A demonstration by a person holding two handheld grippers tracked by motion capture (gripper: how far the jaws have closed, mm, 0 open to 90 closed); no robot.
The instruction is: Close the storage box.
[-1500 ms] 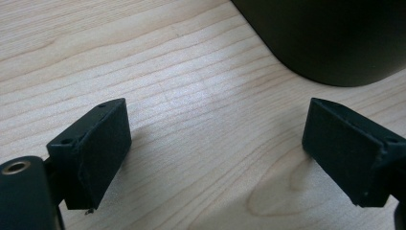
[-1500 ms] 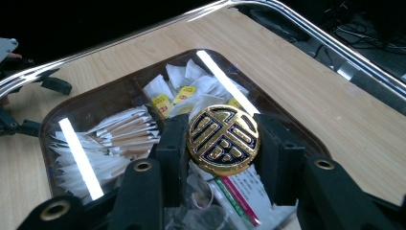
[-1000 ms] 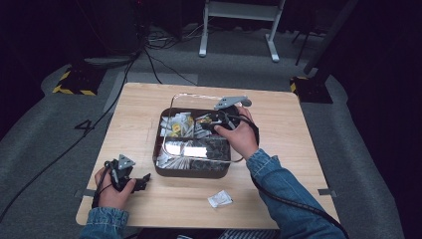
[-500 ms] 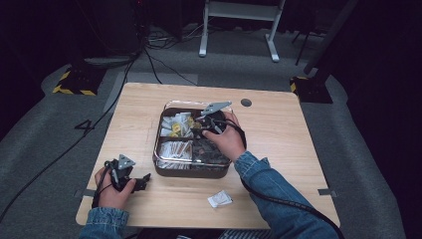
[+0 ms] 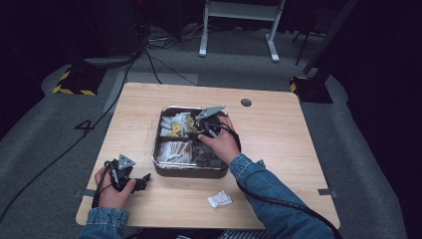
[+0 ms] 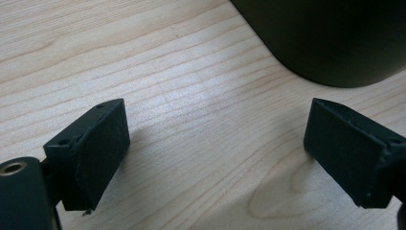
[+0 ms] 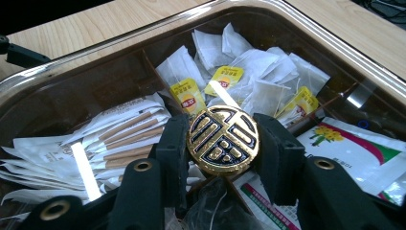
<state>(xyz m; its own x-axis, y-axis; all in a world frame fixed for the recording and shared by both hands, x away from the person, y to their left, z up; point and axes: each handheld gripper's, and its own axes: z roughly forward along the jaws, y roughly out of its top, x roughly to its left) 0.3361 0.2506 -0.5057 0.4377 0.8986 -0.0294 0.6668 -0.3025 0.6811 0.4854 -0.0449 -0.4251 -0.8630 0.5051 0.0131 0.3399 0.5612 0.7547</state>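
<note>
The high view is dim: dark surroundings, with the table lit from above and looking soft and grainy. In the left gripper view the wood is bright, with soft shadows under the tongs. In the right gripper view, white glare streaks cross the packets and the tray rim; the near tongs blur.

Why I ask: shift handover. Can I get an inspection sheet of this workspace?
Surface: wooden table, bare around the tray.
Job's things: gold disc in the right gripper; divided tray of tea bags and packets.
Clutter: small white packet near the front edge.
Grippers: right gripper shut on the disc over the tray; left gripper open above the table.
Cables: several on the floor; one trails from the right gripper.
Surroundings: grey floor, white stand.
</note>
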